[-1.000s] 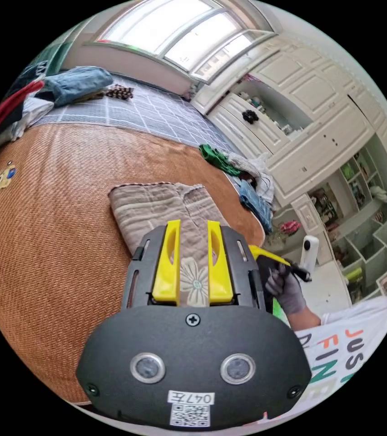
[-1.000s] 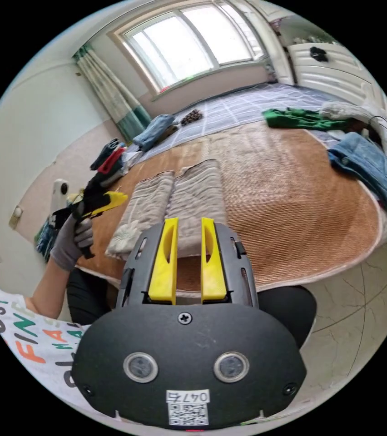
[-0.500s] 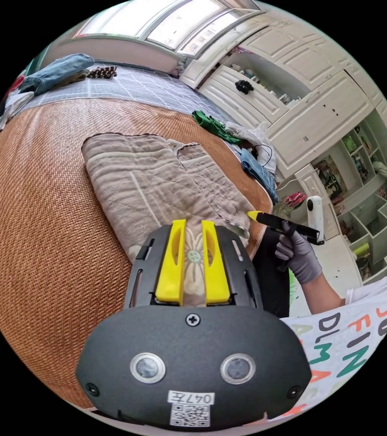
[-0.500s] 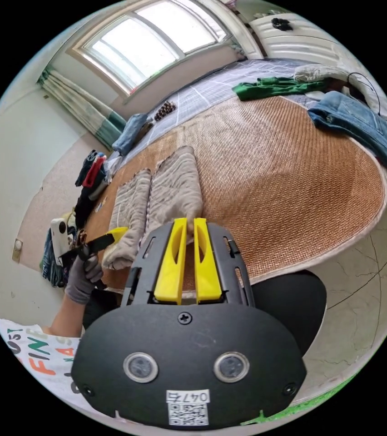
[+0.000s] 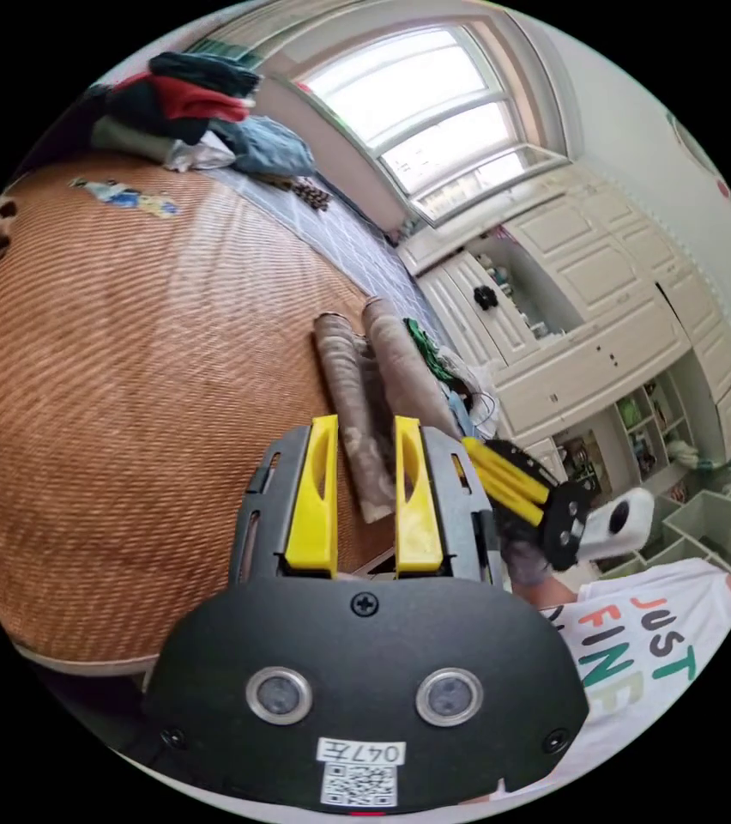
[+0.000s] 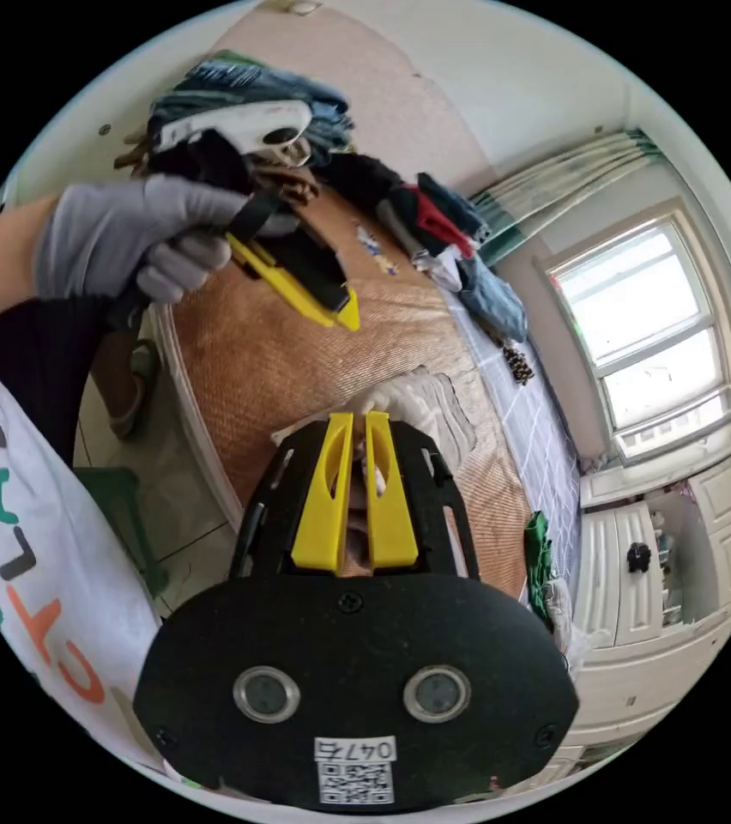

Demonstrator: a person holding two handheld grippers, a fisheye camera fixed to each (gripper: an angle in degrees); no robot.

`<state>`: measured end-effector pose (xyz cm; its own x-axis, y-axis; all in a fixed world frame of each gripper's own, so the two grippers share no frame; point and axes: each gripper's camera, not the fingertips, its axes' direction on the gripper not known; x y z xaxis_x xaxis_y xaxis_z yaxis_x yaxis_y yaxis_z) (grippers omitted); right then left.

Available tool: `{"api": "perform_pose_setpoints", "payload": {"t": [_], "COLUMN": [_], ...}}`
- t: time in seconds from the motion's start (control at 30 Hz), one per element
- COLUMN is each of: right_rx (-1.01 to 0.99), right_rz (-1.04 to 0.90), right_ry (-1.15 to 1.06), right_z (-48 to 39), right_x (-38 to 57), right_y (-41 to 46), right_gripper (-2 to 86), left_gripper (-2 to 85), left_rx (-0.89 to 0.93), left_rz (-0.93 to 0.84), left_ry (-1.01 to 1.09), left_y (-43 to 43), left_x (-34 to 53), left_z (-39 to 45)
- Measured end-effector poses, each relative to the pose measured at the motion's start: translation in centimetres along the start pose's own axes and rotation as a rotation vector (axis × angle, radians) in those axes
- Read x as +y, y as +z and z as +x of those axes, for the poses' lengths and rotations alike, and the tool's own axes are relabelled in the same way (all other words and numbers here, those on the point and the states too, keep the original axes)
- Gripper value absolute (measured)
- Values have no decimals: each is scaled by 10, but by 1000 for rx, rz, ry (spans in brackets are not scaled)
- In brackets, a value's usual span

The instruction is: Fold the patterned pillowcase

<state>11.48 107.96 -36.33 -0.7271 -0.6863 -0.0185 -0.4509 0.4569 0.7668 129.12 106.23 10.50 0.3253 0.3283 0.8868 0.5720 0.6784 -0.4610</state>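
The patterned pillowcase (image 5: 340,360), beige with stripes, lies folded into a long narrow bundle on the woven mat (image 5: 125,386); the left gripper view sees it nearly edge-on. My left gripper (image 5: 365,421) hovers over its near end with jaws wide apart and gripping nothing. Just to the right, my right gripper (image 5: 468,445) meets the bundle's edge. In the right gripper view, my right gripper (image 6: 359,416) is shut on a pale fold of the pillowcase (image 6: 434,403). Up and to the left, a gloved hand (image 6: 125,232) holds the left gripper (image 6: 344,318) above the mat.
A pile of clothes (image 5: 194,94) sits at the mat's far side near the window. White cabinets (image 5: 571,326) and shelves stand on the right. A green garment (image 6: 539,549) lies past the pillowcase. The person's white printed shirt (image 5: 649,652) is close by.
My left gripper has opened and let go of the flower-patterned end. The right gripper stays shut on the pillowcase. Both cameras have swung low and rolled.
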Motion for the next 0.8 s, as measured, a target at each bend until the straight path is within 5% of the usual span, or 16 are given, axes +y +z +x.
{"api": "perform_pose_setpoints", "payload": {"t": [0.3,0.47,0.63,0.8], "right_rx": [-195,-41,92,111], "right_rz": [25,4,-20,14], "right_ry": [117,119,95,11], "right_z": [26,12,7,37], "right_x": [-24,-26,-35,-27], "right_y": [-15,-22,-11,-30], "right_gripper": [81,77,20,4], "left_gripper": [162,163,142,55], "left_rx": [103,131,-75,-1], "left_rz": [-123,-191,-279,-284], "left_ry": [-119,-166,-94,-8], "left_y": [86,150,208,225], "left_x": [-44,-91,-119,-114], "left_z": [-40,-37,-10,11]}}
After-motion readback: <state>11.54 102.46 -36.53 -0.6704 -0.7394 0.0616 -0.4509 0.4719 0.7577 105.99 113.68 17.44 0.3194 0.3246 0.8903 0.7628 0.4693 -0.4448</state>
